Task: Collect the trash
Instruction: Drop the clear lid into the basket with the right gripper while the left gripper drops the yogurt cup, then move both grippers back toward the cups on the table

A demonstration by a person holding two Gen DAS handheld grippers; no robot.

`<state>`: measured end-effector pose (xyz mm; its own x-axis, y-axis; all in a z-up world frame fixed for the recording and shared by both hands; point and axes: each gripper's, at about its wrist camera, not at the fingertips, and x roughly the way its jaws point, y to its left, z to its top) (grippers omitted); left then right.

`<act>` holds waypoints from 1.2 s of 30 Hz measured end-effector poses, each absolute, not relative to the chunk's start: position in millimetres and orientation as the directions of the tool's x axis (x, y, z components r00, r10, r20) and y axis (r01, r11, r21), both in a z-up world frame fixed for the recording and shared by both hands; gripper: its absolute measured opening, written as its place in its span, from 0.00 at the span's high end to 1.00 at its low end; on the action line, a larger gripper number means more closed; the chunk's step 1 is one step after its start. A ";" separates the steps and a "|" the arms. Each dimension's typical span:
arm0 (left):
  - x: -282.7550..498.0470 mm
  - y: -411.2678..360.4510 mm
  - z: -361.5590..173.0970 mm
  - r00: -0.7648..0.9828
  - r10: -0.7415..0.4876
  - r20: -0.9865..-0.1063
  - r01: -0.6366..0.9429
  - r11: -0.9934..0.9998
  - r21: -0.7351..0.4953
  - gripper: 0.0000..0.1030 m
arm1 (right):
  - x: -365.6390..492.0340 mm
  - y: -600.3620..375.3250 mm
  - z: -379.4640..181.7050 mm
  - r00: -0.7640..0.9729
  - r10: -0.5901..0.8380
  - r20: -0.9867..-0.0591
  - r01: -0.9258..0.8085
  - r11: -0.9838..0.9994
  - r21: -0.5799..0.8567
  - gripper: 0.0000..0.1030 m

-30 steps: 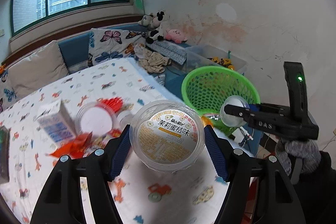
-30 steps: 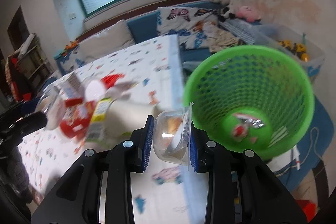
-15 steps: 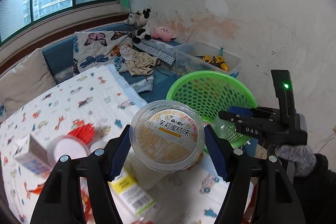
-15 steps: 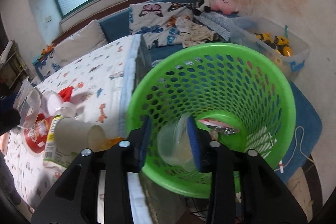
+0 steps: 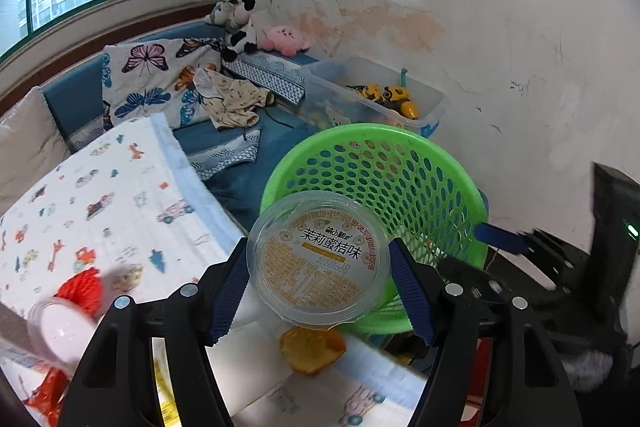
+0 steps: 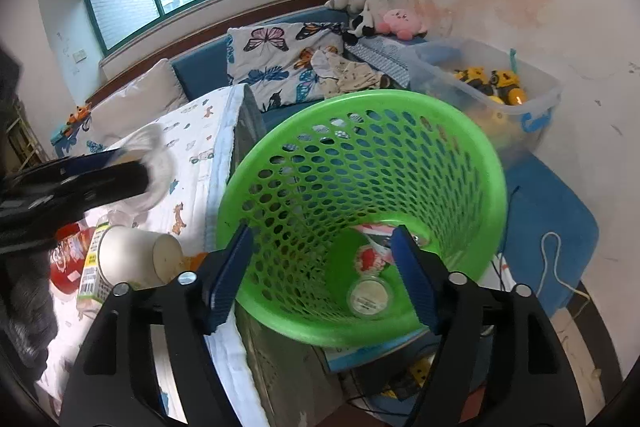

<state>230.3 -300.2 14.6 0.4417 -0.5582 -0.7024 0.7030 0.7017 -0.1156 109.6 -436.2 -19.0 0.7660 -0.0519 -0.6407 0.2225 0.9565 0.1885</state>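
Gripping a clear plastic cup (image 5: 318, 259) with an orange printed lid, my left tongs (image 5: 319, 287) are clenched on its sides, lid facing the camera, at the tabletop's edge just beside the green basket (image 5: 404, 163). I see my right tongs (image 6: 322, 273) released over the basket's mouth, holding nothing. Down in the basket (image 6: 360, 187) lie a small clear cup (image 6: 368, 297) and a red and white wrapper (image 6: 370, 255). On the patterned tabletop (image 6: 196, 147) near the basket, a white paper cup (image 6: 134, 259) lies on its side against a green and white carton (image 6: 92, 267). An orange scrap (image 5: 312, 349) sits below the held cup
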 end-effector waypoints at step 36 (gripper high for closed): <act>195.4 -197.8 12.5 0.574 -0.498 -0.649 0.561 0.817 -0.131 0.25 | 62.0 -380.7 -17.3 0.806 -0.002 -0.592 0.192 0.947 0.258 0.10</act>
<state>195.4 -197.8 12.5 0.5743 -0.4984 -0.6494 0.5614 0.8172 -0.1307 62.0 -380.7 -17.3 0.8058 -0.0024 -0.5922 0.1921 0.9470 0.2576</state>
